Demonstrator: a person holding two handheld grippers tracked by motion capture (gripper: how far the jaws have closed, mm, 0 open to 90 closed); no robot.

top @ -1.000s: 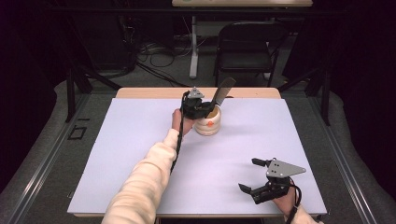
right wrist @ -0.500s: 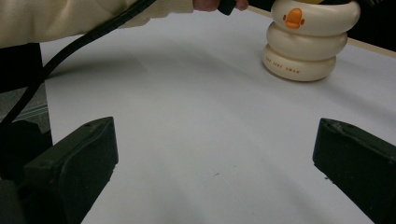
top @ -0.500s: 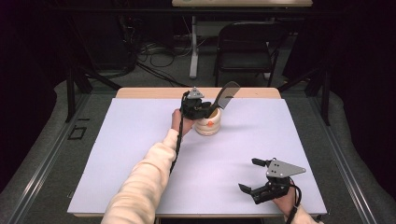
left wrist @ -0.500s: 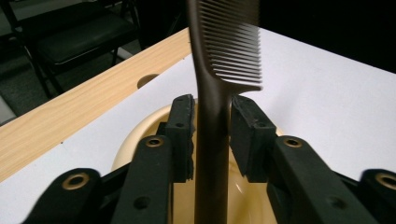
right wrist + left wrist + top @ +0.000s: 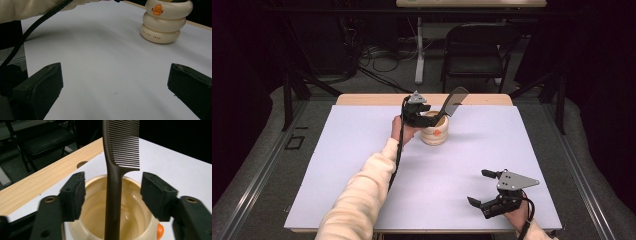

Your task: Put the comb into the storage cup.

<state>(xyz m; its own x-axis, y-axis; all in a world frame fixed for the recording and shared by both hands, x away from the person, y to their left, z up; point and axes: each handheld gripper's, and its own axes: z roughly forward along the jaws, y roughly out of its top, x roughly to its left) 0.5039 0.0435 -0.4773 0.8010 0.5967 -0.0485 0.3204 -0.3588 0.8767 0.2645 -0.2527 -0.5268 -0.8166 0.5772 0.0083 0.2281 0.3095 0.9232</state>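
Observation:
A cream ribbed cup [image 5: 435, 134] with an orange mark stands at the far middle of the white table [image 5: 337, 165]. A dark comb [image 5: 455, 98] stands in it, handle down, teeth up and leaning right. My left gripper [image 5: 430, 114] hovers at the cup's rim. In the left gripper view its jaws stand open on either side of the comb handle [image 5: 112, 195], with a gap on both sides, above the cup's mouth [image 5: 132, 195]. My right gripper [image 5: 478, 187] rests open near the front right; the cup [image 5: 162, 25] lies far beyond its bare jaws.
A wooden strip [image 5: 372, 99] runs along the table's far edge. A black chair [image 5: 477, 45] and cables sit on the floor behind. The left arm's sleeve and cable [image 5: 37, 20] cross the table's middle. Bare white surface spreads left and right of the cup.
The comb's head has shifted slightly to the right above the cup. Both hands stay about where they were.

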